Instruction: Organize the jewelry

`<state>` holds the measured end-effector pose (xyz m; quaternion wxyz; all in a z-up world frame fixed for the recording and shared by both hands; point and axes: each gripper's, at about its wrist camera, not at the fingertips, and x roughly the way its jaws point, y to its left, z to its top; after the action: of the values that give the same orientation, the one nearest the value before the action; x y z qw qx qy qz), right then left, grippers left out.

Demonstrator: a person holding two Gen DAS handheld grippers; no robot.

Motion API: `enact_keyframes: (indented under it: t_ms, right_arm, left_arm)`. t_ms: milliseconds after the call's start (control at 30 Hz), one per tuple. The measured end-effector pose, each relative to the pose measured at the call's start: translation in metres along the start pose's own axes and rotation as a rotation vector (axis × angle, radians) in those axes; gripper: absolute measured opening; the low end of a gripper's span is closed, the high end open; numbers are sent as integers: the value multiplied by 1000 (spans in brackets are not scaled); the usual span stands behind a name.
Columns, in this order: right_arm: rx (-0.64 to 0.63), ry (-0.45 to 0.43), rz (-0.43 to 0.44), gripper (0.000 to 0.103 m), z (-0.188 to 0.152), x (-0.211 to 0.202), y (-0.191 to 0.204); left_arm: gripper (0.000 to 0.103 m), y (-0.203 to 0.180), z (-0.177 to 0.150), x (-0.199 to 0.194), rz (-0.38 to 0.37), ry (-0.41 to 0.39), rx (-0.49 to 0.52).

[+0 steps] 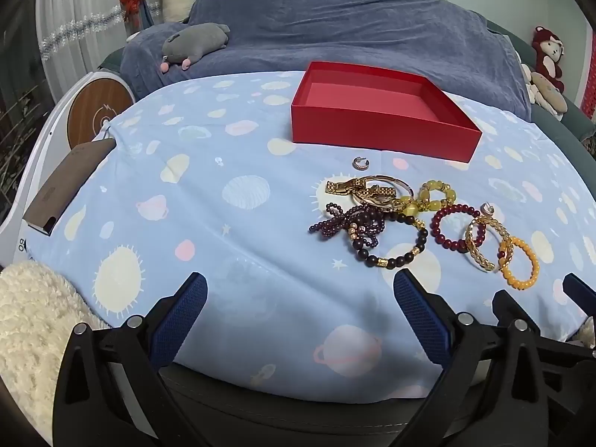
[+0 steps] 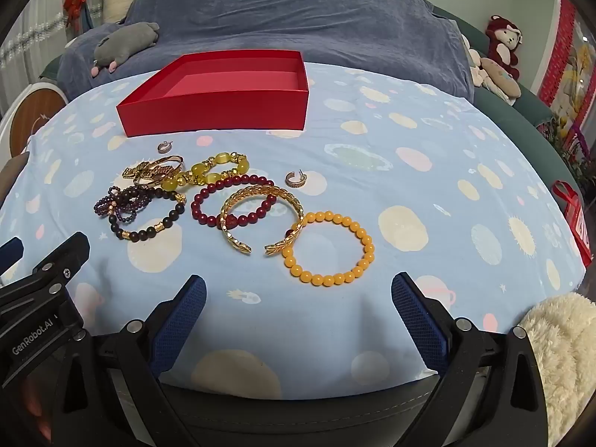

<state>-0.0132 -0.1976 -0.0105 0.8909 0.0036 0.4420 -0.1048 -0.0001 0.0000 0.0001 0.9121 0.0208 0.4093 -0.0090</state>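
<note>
An empty red box [image 1: 380, 126] [image 2: 219, 111] stands at the back of the blue patterned cloth. In front of it lies a pile of jewelry: an orange bead bracelet [image 2: 329, 247] [image 1: 519, 262], a gold cuff [image 2: 260, 218] [image 1: 484, 240], a dark red bead bracelet [image 2: 231, 205] [image 1: 460, 225], a black bead bracelet [image 2: 149, 219] [image 1: 395, 244], a yellow bead bracelet [image 2: 212, 171], a gold watch [image 1: 367, 190] and two small earrings [image 2: 296, 178] [image 2: 164, 146]. My left gripper [image 1: 300, 294] is open and empty, left of the pile. My right gripper [image 2: 298, 294] is open and empty, just short of the orange bracelet.
A blue-covered sofa with a grey plush toy [image 1: 193, 43] is behind the table. A phone [image 1: 70, 182] lies at the left edge. Fluffy white fabric [image 2: 558, 354] sits at the near edges. A red bag [image 2: 575, 216] hangs at the right.
</note>
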Motion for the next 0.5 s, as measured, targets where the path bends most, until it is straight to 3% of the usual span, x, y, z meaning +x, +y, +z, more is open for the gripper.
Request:
enact_keyframes:
  t_ms: [500]
  right_arm:
    - [15,-4,-3,96,2,-1,-4]
  left_arm:
    - [96,17,0,3,9,25,-61]
